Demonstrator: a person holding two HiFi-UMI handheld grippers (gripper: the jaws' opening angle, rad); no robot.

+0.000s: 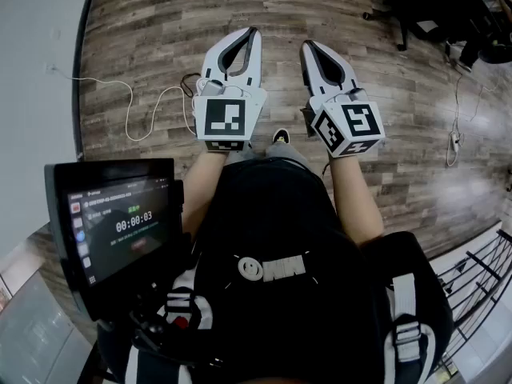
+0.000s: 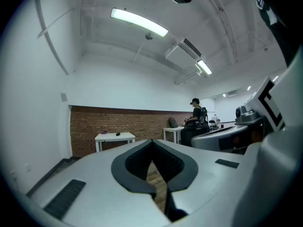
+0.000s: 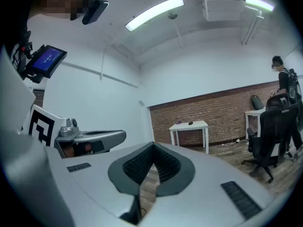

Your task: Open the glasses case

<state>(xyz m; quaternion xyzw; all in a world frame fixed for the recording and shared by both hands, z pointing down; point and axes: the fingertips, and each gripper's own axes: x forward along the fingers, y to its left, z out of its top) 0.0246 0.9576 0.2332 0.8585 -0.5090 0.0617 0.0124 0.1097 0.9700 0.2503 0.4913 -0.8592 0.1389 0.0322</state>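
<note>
Wooden floor [image 1: 144, 22] lies under your left gripper [image 1: 254, 32] and right gripper [image 1: 307, 46], both closed on nothing, no glasses case in sight: find it first.

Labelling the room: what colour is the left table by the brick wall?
The left table is white, clearest in the right gripper view.

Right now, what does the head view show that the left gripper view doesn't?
Only the head view: the screen, a white cable on the floor. Only the left gripper view: brick wall, white table, ceiling lights, a distant person. Both: left gripper and right gripper, jaws shut, empty. No glasses case in either.
</note>
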